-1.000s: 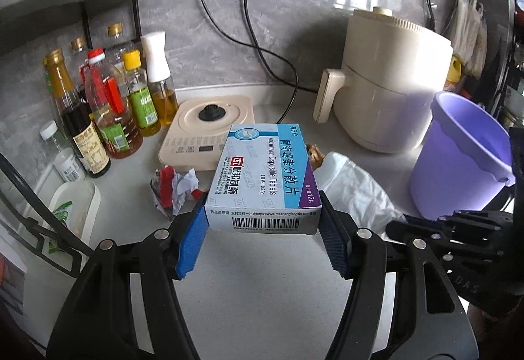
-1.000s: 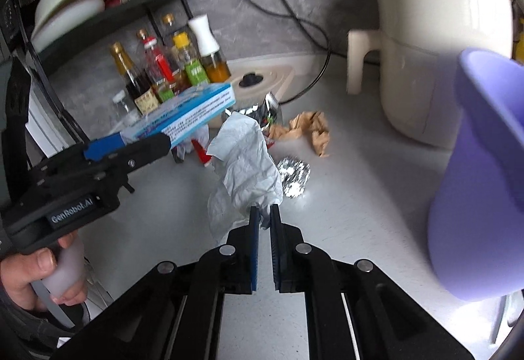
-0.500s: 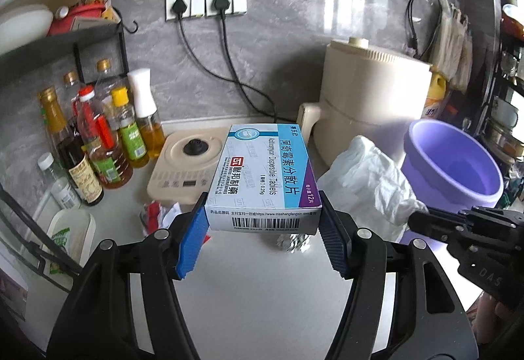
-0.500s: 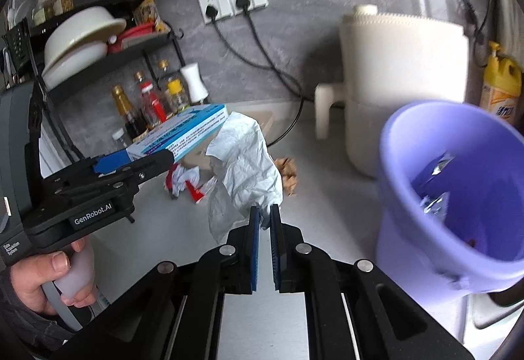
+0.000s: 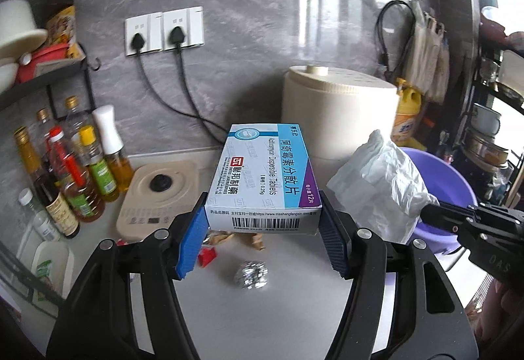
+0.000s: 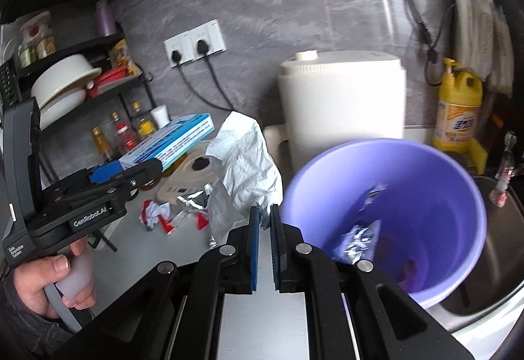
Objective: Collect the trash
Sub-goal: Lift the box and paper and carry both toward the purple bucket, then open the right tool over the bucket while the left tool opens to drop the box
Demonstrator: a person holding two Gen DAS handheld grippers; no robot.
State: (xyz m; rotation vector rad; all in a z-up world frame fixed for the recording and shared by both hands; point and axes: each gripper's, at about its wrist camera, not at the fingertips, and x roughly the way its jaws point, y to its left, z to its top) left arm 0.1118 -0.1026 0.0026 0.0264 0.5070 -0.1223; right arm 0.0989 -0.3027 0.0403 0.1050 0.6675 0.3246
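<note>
Left gripper [image 5: 263, 237] clamping medicine box [image 5: 265, 183], right gripper [image 6: 264, 224] pinching white bag [image 6: 244, 170], seemingly beside purple bucket [image 6: 386, 209]

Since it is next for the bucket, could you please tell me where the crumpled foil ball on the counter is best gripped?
Grip the foil ball across its middle, coming straight down from above. It is small, roundish and lies free on the bare counter, clear of the torn wrappers behind it, so a hand-held gripper can close on either side; its crinkled surface should give the pads purchase.
</note>
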